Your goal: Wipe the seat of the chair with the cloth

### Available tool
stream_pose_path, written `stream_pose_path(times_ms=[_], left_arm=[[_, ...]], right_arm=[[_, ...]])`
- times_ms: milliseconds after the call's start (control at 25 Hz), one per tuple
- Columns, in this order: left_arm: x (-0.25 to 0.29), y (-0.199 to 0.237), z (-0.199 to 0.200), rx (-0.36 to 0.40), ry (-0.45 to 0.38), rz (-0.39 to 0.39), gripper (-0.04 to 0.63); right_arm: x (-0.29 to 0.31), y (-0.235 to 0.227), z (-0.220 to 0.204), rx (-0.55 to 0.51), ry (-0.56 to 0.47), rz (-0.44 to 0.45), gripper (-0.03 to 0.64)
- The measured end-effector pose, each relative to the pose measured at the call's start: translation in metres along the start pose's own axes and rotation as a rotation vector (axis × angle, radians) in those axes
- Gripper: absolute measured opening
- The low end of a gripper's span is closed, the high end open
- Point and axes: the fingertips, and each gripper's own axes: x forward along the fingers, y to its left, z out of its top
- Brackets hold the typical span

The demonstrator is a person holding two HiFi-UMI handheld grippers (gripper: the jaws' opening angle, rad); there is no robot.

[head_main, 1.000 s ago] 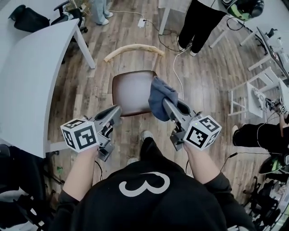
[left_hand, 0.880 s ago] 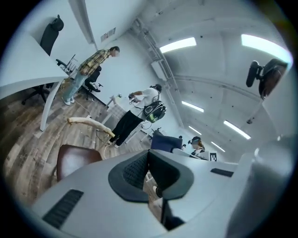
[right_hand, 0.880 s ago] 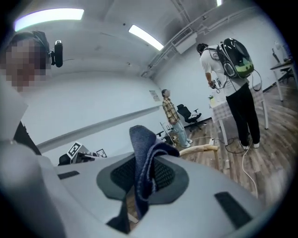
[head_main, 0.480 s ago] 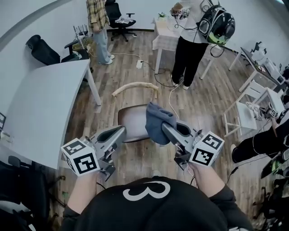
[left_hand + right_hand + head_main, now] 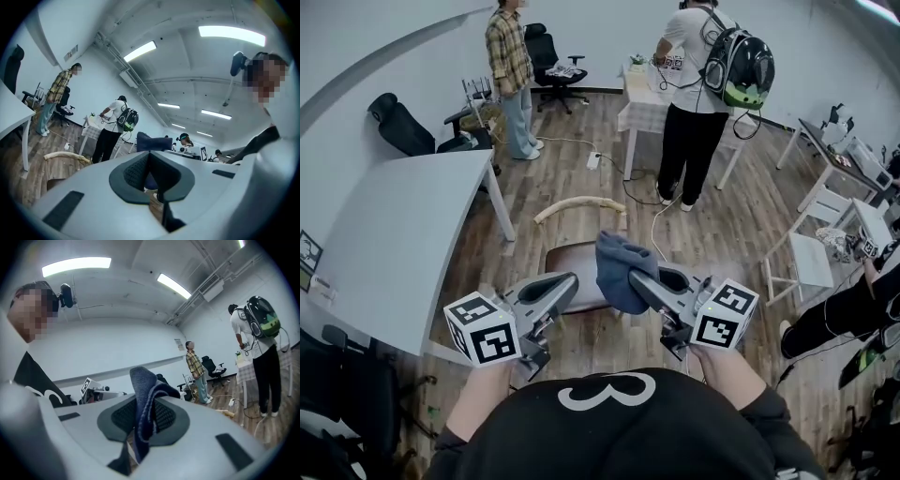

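Blue-grey cloth (image 5: 143,401), soft and nubbly with a stitched edge, is pinched between the dark ribbed pads (image 5: 165,414) of my right gripper (image 5: 635,278); its jaws are clamped on one fold, and the rest bunches in a loose wad above and ahead of the tips; the wad hangs in the air and touches nothing else. My left gripper (image 5: 569,282) sits level with the right one, just beside the wad; its jaws are drawn together with nothing between them. Below and just ahead of both sets of tips lies the chair seat (image 5: 570,267), brown, smooth and faintly glossy, with rounded corners; beyond it arcs the curved backrest (image 5: 579,207) of pale wood, over a plank floor (image 5: 741,216). As I judge it, the grasp is done, but the cloth is not on the seat; it has to come down flat and sweep across; whether any part is already wiped I cannot tell, since the surface shows no streak or mark.
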Motion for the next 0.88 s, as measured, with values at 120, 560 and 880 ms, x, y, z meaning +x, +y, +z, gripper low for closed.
stream_pose_path(times_ms=[120,560,880], left_arm=[[0.004,0.0,-0.003,0.002,-0.004,0.032,0.012],[0.025,0.002,-0.013,-0.013,0.001,0.076,0.012],[0.031,0.003,-0.01,-0.004,-0.001,0.094,0.012]], right_arm=[[-0.001,-0.004,-0.003,0.0,0.001,0.012,0.052],[-0.011,-0.026,-0.015,0.062,0.005,0.046,0.052],[-0.011,-0.033,-0.019,0.08,0.004,0.066,0.052]])
